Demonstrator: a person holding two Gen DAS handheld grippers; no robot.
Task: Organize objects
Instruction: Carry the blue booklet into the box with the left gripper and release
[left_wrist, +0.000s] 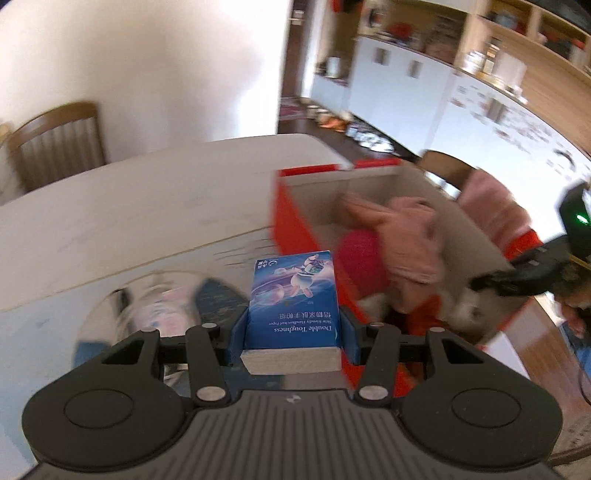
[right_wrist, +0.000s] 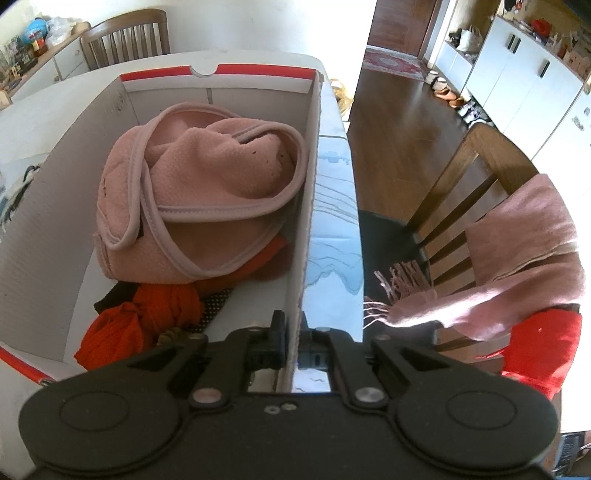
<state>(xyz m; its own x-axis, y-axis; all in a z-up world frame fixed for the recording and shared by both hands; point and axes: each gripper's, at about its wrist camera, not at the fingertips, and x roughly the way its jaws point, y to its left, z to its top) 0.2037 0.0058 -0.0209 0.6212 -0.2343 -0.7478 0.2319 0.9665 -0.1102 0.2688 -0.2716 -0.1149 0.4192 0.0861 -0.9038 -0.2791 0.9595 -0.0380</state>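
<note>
The left hand-held gripper (left_wrist: 293, 325) is clamped on a blue tissue pack (left_wrist: 293, 299), held above the surface (left_wrist: 129, 206) beside the red-and-white box (right_wrist: 308, 206). The right hand-held gripper (right_wrist: 293, 347) pinches the box's side wall; a pink fleece garment (right_wrist: 199, 192) lies inside.

Left wrist: you look across the table toward the red-and-white box (left_wrist: 291, 206), near its left side | Right wrist: you look down along the box's (right_wrist: 310, 206) right wall, very close | Shared: the box and the pink fleece (left_wrist: 410, 240) (right_wrist: 207, 199) inside.
</note>
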